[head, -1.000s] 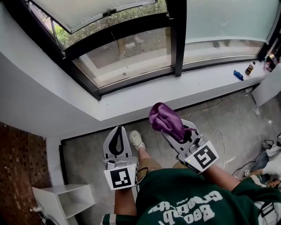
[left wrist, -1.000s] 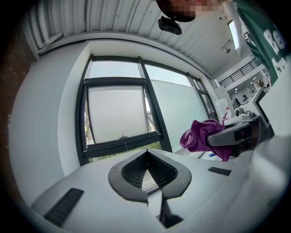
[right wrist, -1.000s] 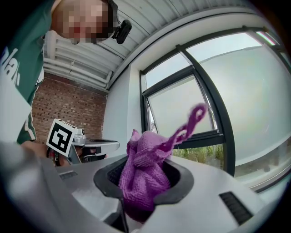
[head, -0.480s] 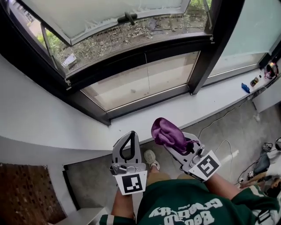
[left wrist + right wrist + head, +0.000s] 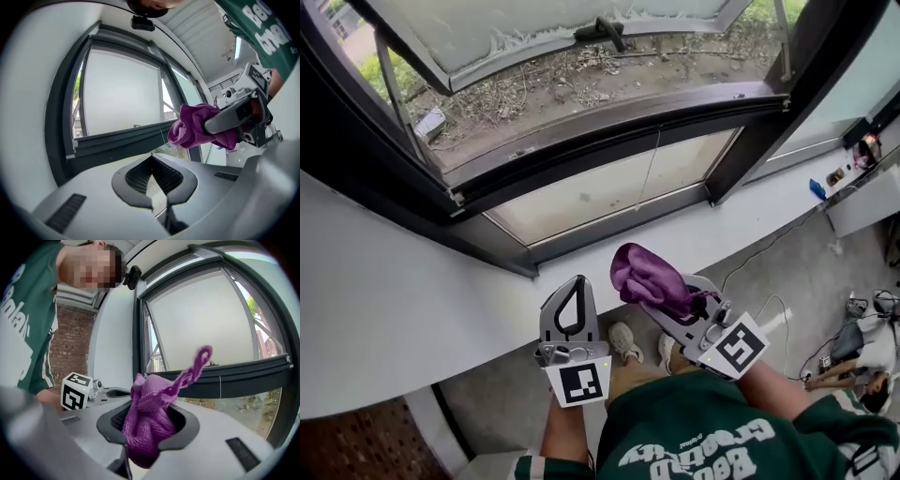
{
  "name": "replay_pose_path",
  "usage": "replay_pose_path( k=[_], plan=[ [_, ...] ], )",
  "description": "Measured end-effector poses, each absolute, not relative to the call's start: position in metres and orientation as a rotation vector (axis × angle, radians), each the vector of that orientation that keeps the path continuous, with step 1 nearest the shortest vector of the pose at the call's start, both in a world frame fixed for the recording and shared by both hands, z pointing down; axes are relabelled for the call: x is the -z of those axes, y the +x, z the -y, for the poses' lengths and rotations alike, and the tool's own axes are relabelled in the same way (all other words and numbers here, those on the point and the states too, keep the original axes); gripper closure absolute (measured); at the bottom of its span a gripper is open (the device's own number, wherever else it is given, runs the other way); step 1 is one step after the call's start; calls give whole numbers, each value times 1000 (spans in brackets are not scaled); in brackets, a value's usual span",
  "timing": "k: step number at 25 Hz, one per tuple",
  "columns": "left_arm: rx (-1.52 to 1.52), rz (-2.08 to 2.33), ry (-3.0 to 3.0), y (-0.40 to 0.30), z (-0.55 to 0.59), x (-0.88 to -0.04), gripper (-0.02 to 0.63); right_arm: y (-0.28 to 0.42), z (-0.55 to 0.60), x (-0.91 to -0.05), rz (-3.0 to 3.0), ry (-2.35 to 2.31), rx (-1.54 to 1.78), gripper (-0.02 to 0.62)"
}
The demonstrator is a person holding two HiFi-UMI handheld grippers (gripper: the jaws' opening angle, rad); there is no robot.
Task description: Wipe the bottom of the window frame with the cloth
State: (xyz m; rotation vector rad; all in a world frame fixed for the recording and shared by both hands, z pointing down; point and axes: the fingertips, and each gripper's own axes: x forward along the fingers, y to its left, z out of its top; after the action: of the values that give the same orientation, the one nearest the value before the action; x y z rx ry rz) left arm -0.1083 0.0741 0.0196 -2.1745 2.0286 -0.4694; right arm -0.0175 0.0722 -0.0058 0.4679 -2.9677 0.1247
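Observation:
The dark window frame runs across the top of the head view, its bottom rail (image 5: 581, 141) above a lower glass pane and the white sill (image 5: 441, 281). A purple cloth (image 5: 649, 272) is bunched in my right gripper (image 5: 645, 286), which is shut on it and hovers over the sill's near edge. In the right gripper view the cloth (image 5: 149, 423) fills the jaws, with one corner sticking up before the frame (image 5: 248, 376). My left gripper (image 5: 577, 283) is beside it on the left, shut and holding nothing. Its jaws (image 5: 151, 156) meet at the tip, pointing at the frame (image 5: 117, 140).
An open sash (image 5: 534, 37) tilts outward at the top. A blue object (image 5: 817, 188) and small bottles (image 5: 865, 148) sit on the sill's far right. A white cable (image 5: 759, 253) trails over the grey floor. The person's shoes (image 5: 625, 339) stand below the sill.
The window and sill have come closer and lower in the head view. Both grippers now reach the sill's near edge. The cloth stays held in the right gripper.

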Motion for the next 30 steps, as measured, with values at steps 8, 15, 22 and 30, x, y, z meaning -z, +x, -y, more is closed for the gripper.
replay_pose_path(
  k=[8,15,22,30],
  plan=[
    [458,-2061,-2157,-132,-59,-31,600,-53,-57,-11,2971,461,-186,465],
    [398,-2116,-2168,-138,-41,-26,600,-64,-42,-17,2982,386,-139,465],
    [425,-2172,-2164,-142,-25,-35,600,-66,-21,-29,2990,319,-215,465],
    [431,-2372,-2220,-150,-32,-98,600,-75,-13,-88,2976,89,-499,465]
  ],
)
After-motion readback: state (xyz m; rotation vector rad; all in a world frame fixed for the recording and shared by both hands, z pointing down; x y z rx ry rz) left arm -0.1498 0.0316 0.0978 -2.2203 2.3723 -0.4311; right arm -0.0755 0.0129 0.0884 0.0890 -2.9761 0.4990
